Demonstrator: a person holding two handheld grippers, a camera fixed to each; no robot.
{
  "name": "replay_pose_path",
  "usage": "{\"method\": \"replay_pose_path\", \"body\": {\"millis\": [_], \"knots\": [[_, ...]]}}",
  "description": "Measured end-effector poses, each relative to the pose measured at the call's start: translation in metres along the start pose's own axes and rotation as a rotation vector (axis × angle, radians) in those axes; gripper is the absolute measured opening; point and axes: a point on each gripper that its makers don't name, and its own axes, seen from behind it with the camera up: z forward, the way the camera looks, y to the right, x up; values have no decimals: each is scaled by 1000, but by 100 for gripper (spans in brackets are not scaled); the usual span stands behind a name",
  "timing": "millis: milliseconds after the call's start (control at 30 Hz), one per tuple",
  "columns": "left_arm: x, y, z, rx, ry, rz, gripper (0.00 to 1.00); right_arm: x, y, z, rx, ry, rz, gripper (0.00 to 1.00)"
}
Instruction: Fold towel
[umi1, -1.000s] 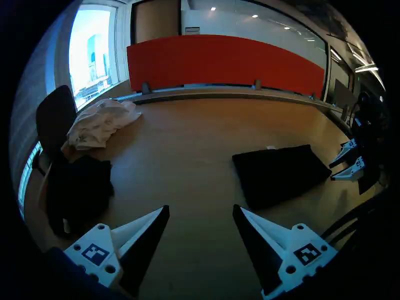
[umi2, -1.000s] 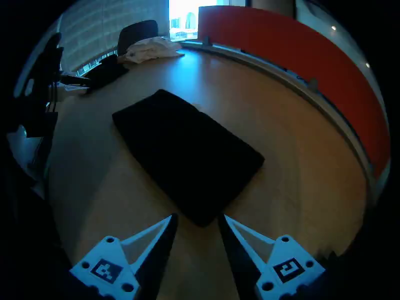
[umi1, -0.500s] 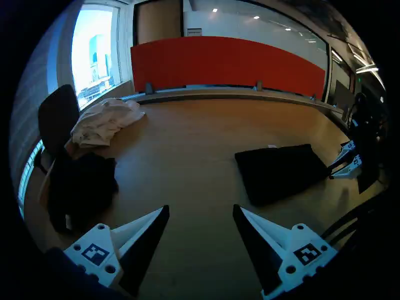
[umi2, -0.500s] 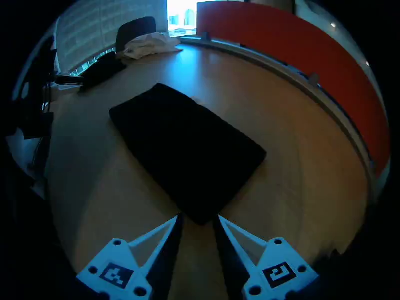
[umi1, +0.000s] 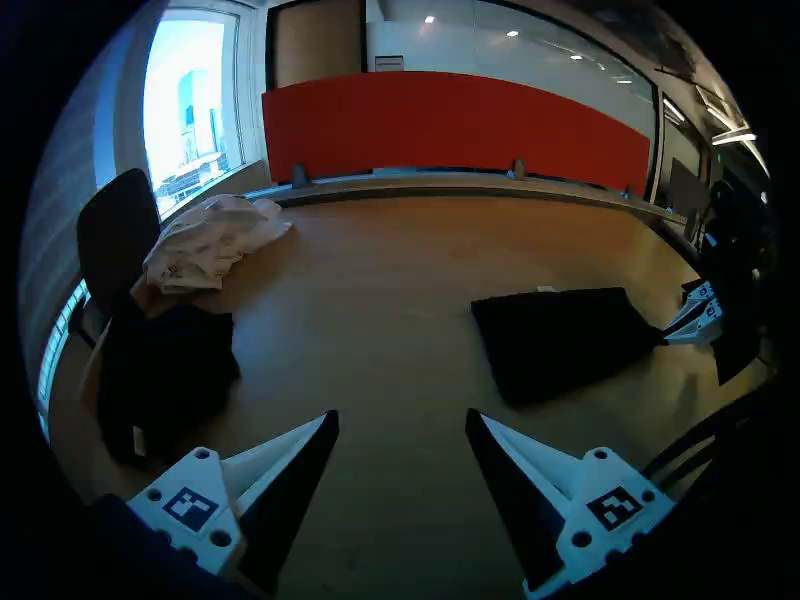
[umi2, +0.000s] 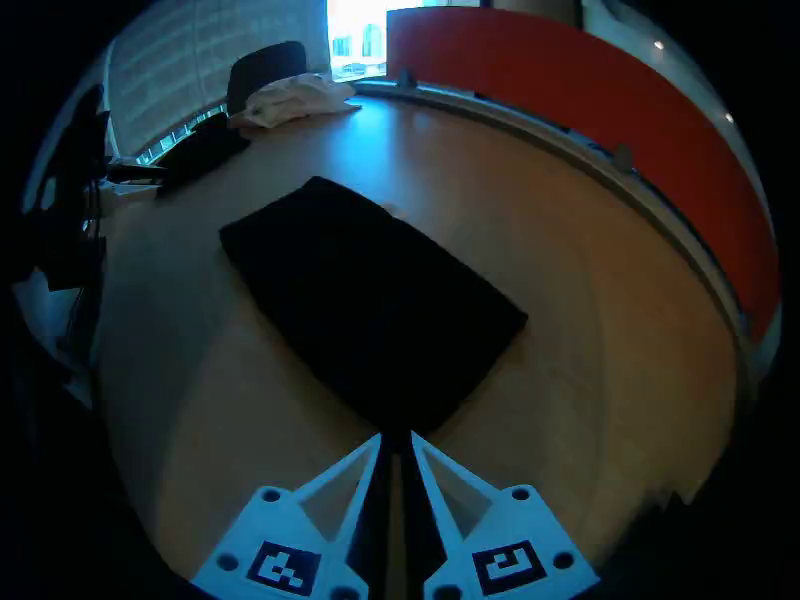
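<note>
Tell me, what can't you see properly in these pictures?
- Right gripper view: whether the right gripper pinches the near corner of the flat black towel; its own fingertips cover it.
- Left gripper view: the dark heap beside the black chair is too shadowed to identify.

L tool (umi1: 401, 413), jaws wide apart, over table (umi1: 400, 260); black towel (umi1: 560, 340) to R.

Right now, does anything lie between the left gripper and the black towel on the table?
Nothing visible does. Bare wooden table lies between the open left gripper and the black towel. The white cloth pile and the dark garment lie well off to the other side.
</note>
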Motion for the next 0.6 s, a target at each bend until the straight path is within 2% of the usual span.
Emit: {"method": "replay_pose_path", "body": {"millis": [300, 600], "knots": [[2, -1, -2, 1, 2, -3, 94, 30, 1, -13, -36, 63, -7, 6], [6, -6, -5, 10, 11, -6, 94, 76, 1, -29, -69, 138, -68, 5]]}}
